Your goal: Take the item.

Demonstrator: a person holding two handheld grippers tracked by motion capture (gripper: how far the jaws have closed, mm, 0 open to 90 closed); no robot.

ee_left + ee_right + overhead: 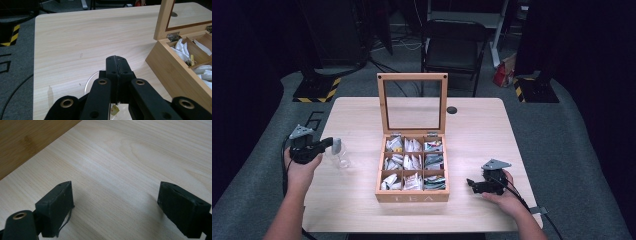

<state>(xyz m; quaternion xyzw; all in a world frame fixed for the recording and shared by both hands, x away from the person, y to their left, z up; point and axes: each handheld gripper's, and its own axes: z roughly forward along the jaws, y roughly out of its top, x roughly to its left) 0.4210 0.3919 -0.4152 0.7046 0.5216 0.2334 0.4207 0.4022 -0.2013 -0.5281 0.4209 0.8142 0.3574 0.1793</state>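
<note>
Tea box (412,196), wooden, sits mid-table with "TEA" lettered on its front wall. Its glass-paned lid (412,102) stands upright at the back, hinged open. Nine compartments in a three-by-three grid, each holding paper tea bag sachets (413,161), mostly white, darker ones in the right-hand column.

Left gripper (332,143) is held above the table's left part, well apart from the box, pointing toward it. In the left gripper view its jaws are pressed together, tip to tip. Just below and beyond them stands a clear glass (339,154); the left gripper view catches its round rim (90,80) under the jaws and a small yellow tag (114,109) low down between the linkage arms. Whether anything is pinched between the closed jaws, cannot tell.

Right gripper (471,183) rests low at the table's right front, near the box's right wall, jaws aimed at it. In the right gripper view the jaws are spread wide with bare tabletop (130,170) between them; the box's wooden side (27,142) fills the upper left corner.

Left gripper view also shows the box's near corner (175,72) and a hinge (173,37) at the lid's base.
</note>
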